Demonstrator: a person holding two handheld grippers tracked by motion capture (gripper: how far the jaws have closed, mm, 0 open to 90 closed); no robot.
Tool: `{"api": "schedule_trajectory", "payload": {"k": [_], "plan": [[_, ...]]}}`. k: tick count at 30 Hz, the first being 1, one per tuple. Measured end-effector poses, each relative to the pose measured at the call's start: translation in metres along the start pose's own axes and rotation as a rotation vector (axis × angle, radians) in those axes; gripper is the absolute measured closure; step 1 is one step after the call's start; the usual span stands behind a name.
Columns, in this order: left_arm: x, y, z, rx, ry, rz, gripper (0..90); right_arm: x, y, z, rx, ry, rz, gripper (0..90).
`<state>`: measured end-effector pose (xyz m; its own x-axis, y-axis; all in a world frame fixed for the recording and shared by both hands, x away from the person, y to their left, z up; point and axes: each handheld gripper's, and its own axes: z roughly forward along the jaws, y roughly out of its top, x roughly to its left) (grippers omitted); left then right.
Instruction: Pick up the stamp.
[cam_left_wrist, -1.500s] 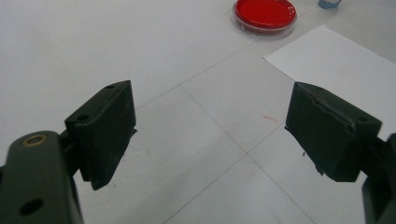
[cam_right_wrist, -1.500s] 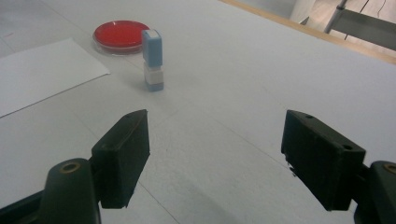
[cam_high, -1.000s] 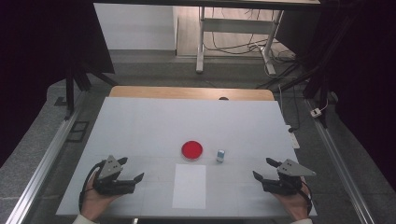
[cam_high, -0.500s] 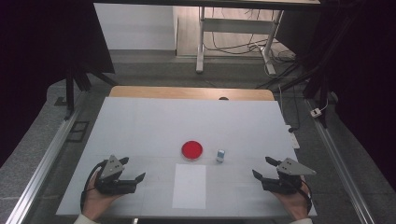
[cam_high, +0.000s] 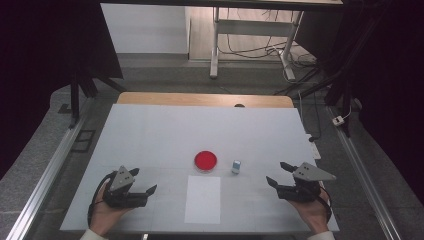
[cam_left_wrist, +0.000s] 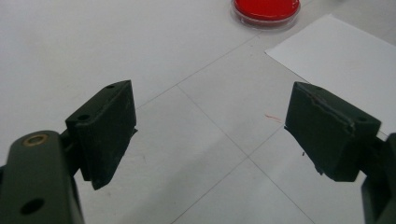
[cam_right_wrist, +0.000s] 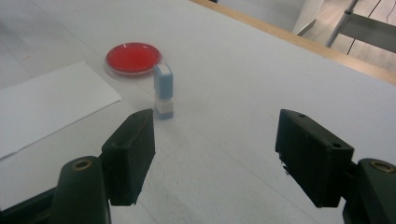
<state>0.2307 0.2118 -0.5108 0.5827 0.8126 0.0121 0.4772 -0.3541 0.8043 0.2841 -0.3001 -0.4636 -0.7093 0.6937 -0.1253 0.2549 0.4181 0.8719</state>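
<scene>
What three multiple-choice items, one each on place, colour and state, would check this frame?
1. Where does the small blue-and-white block stand?
A. on the paper sheet
B. on the bare table beside the dish, on the right gripper's side
C. inside the dish

2. What colour is the round dish?
A. red
B. green
C. yellow

3. How do the jaws of the left gripper and right gripper stand?
A. both shut
B. one clamped on the block
C. both open, holding nothing

Answers: 1 B, the high view shows it upright on the table, clear of the paper sheet. 2 A, its inside is red in every view. 3 C, each gripper view shows a wide gap with only table between the jaws.
</scene>
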Motion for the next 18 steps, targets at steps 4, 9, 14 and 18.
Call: {"api": "schedule_trajectory", "payload": {"k": [4, 9, 14, 18], "plan": [[-0.001, 0.000, 0.000, 0.000, -0.002, 0.006, 16.6, 0.002, 0.013, 0.004, -0.001, 0.010, -0.007, 28.6], [0.000, 0.000, 0.000, -0.002, -0.001, 0.004, 16.7, 0.002, 0.026, 0.009, 0.014, 0.027, -0.037, 28.7], [0.000, 0.000, 0.001, 0.003, -0.002, 0.010, 16.8, 0.002, 0.038, 0.017, 0.028, 0.054, -0.038, 28.7], [-0.001, -0.001, 0.002, 0.006, -0.004, 0.013, 16.9, 0.003, 0.042, 0.022, 0.039, 0.064, -0.043, 28.7]]}}
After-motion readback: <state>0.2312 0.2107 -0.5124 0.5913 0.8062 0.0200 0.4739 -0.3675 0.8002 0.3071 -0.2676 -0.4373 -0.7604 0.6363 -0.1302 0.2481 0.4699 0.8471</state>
